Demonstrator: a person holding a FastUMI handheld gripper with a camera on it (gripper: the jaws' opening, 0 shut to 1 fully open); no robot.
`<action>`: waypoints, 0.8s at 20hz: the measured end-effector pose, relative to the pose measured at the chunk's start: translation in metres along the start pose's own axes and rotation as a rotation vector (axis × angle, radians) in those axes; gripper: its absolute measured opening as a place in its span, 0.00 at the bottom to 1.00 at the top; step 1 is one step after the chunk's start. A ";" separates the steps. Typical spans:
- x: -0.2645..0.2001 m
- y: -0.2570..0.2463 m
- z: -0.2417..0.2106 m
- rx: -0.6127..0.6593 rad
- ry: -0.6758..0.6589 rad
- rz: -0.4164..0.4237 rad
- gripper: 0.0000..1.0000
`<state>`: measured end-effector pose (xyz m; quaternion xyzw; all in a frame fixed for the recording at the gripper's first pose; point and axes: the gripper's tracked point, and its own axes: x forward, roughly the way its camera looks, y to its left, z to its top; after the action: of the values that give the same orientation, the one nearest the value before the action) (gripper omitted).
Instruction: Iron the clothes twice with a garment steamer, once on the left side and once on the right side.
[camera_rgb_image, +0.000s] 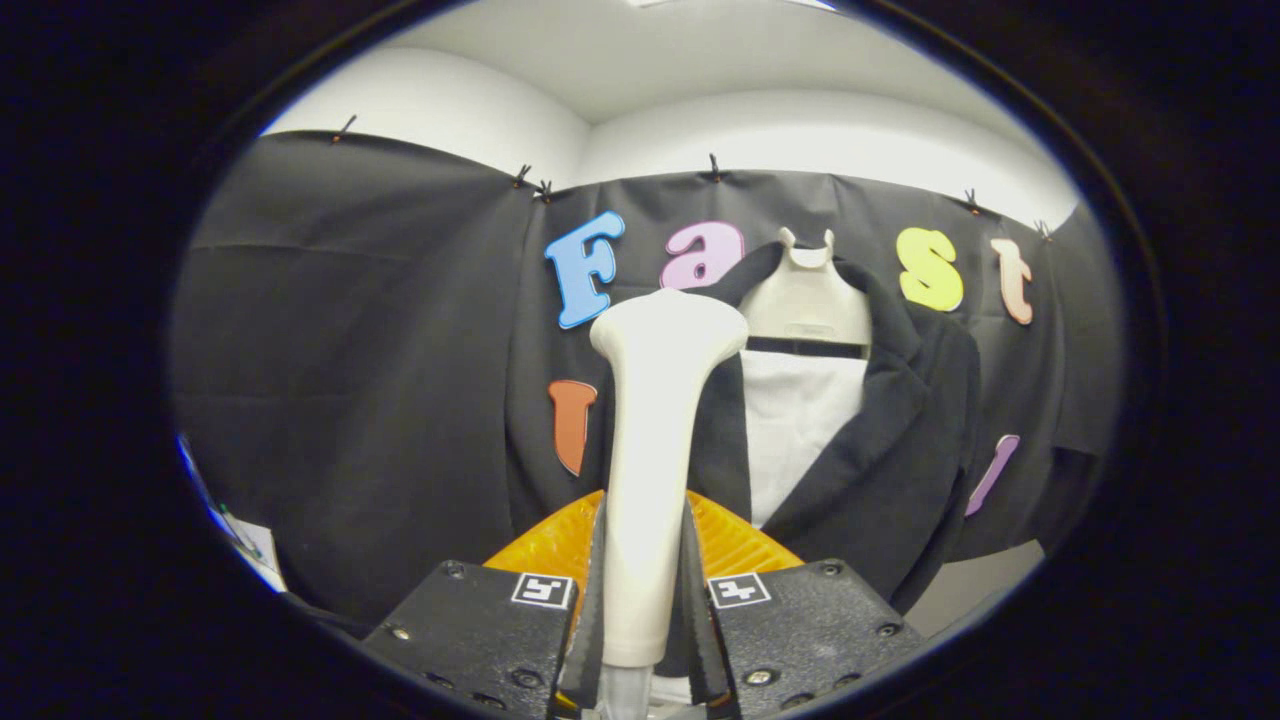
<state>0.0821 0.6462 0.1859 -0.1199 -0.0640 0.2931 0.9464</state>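
The tool (645, 590) is pinching the steamer (655, 440) by its handle, both fingers pressing on the slim shaft from either side, and the steamer is standing upright between them with its broad head rising just ahead. The jacket (900, 440) is hanging beyond the steamer head on a pale torso form (808, 300), slightly to the right of the head, and I cannot tell whether the head is touching the cloth or hovering short of it. From here the likeliest trouble is slipping: the handle is looking smooth, glossy and tapered, so a sideways push against the fabric could be twisting it in the grip. A second risk is the pass drifting onto the white panel (800, 430) in the middle instead of a lapel, since the head is sitting close to the left lapel's edge. The jacket is looking dark, matte and soft, with wide folded lapels; the form is looking hard and rounded, with two small prongs at its neck. Something orange and ribbed (735, 540) is showing behind the fingers.
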 end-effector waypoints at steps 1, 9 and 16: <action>0.008 0.001 0.001 -0.002 0.003 -0.008 0.36; 0.036 -0.005 -0.040 -0.015 0.095 -0.026 0.36; 0.026 -0.009 -0.089 -0.020 0.179 -0.002 0.36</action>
<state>0.1256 0.6373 0.1037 -0.1547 0.0177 0.2795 0.9474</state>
